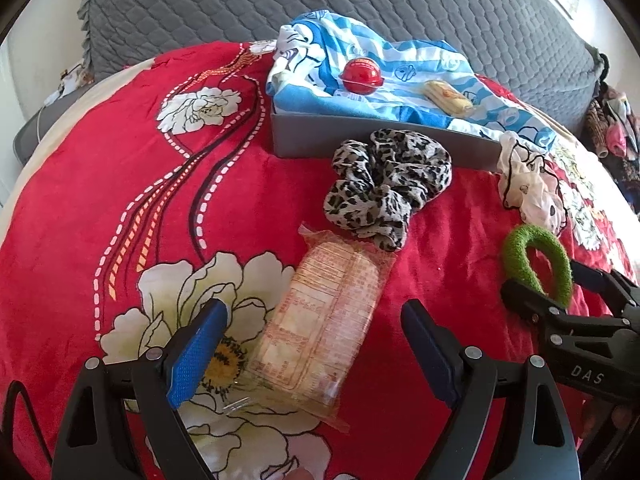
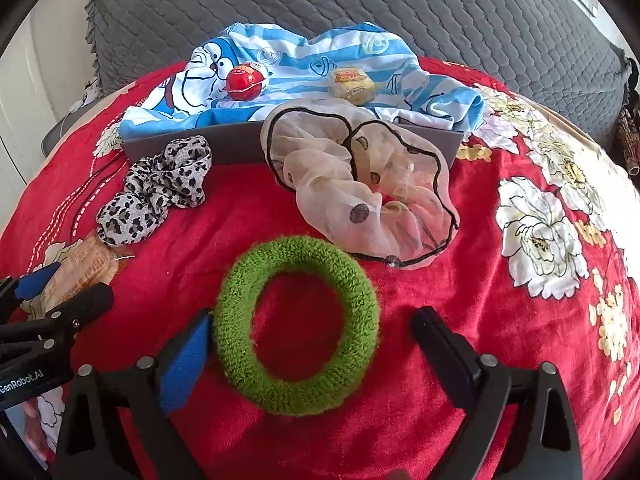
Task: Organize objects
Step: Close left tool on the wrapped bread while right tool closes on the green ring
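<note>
A clear snack packet point(image 1: 320, 320) with orange print lies on the red blanket between the fingers of my left gripper point(image 1: 316, 312), which stands open; neither pad touches it. A fuzzy green hair ring point(image 2: 296, 256) lies flat between the fingers of my right gripper point(image 2: 316, 316). Its blue left pad is close against the ring, the right one is apart from it, and the gripper is open. A leopard-print scrunchie point(image 1: 388, 184) and a sheer cream dotted scrunchie point(image 2: 360, 192) lie in front of the grey tray point(image 2: 232, 144).
The tray holds a blue striped cartoon cloth point(image 1: 400, 56) with a red ball point(image 1: 360, 74) and a small yellow packet point(image 1: 448, 96) on it. A red floral blanket point(image 1: 100, 160) covers the surface. A grey quilted cover point(image 1: 280, 0) lies behind, with mixed items point(image 1: 616, 132) at the far right.
</note>
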Available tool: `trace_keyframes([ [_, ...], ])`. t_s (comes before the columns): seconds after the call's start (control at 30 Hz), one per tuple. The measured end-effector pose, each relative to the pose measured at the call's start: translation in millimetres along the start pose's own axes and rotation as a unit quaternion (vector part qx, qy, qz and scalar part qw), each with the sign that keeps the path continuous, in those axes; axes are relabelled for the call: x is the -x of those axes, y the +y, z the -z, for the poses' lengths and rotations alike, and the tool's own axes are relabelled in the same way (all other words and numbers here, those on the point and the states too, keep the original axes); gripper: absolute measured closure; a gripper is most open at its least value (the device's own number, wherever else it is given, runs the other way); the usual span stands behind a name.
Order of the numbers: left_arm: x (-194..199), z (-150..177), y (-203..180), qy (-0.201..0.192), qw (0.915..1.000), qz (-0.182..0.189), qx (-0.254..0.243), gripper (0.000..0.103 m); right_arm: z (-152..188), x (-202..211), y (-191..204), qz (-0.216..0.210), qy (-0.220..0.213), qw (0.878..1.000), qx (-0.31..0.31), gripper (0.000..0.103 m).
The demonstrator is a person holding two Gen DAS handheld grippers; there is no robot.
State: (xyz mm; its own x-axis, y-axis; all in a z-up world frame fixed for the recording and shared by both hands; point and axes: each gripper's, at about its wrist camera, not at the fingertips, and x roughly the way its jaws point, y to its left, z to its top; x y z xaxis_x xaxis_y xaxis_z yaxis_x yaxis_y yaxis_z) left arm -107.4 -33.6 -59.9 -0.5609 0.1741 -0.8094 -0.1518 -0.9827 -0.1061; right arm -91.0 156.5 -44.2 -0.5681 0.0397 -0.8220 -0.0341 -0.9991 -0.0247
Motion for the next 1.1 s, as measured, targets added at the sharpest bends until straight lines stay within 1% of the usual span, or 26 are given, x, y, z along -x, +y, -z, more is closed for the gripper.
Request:
trace_keyframes([
  [0.07, -0.1, 0.1, -0.4, 0.001, 1.0000, 0.001, -0.001, 0.014, 0.4, 1.0, 0.5, -0.001, -0.002, 1.000, 0.002, 0.014],
  [0.2, -0.3, -0.4, 1.4, 0.004, 0.9999, 0.012, 0.007, 0.014, 1.0, 1.5, 2.5, 0.002, -0.003, 1.000, 0.009, 0.016],
  [0.63, 0.7, -2.2, 0.7, 0.000, 0.9999, 0.016, 0.003, 0.015, 0.6, 2.7, 5.2, -0.007, -0.007, 1.000, 0.019, 0.028],
  [0.67, 0.4, -2.2, 0.7, 0.000, 0.9999, 0.015, 0.003, 0.016, 0.6, 2.6, 5.9, -0.007, -0.007, 1.000, 0.020, 0.029],
  [0.7, 0.1, -2.3, 1.0, 0.001, 0.9999, 0.015, 0.003, 0.020, 0.7, 2.7, 6.2, -0.008, -0.008, 1.000, 0.021, 0.030],
  [0.77, 0.1, -2.1, 1.2, 0.001, 0.9999, 0.016, 0.005, 0.020, 0.8, 3.2, 7.1, -0.011, -0.008, 1.000, 0.023, 0.033],
  [0.8, 0.2, -1.9, 1.0, 0.001, 0.9998, 0.018, 0.005, 0.022, 0.6, 3.2, 7.6, -0.011, -0.008, 1.000, 0.024, 0.034],
  [0.83, 0.7, -1.8, 0.9, 0.000, 0.9998, 0.020, 0.005, 0.032, 0.5, 3.4, 8.3, -0.011, -0.008, 1.000, 0.025, 0.035],
  [0.9, 0.3, -1.5, 0.6, 0.001, 0.9998, 0.018, 0.004, 0.038, 0.6, 3.7, 8.7, -0.012, -0.008, 1.000, 0.026, 0.036],
  [1.0, -0.5, -0.8, 1.5, 0.004, 0.9998, 0.018, 0.005, 0.039, 0.7, 4.2, 9.0, -0.013, -0.008, 1.000, 0.027, 0.038],
  [1.1, -0.1, -1.6, 2.0, 0.002, 0.9998, 0.018, 0.005, 0.044, 0.9, 4.2, 9.1, -0.015, -0.008, 0.999, 0.027, 0.041],
])
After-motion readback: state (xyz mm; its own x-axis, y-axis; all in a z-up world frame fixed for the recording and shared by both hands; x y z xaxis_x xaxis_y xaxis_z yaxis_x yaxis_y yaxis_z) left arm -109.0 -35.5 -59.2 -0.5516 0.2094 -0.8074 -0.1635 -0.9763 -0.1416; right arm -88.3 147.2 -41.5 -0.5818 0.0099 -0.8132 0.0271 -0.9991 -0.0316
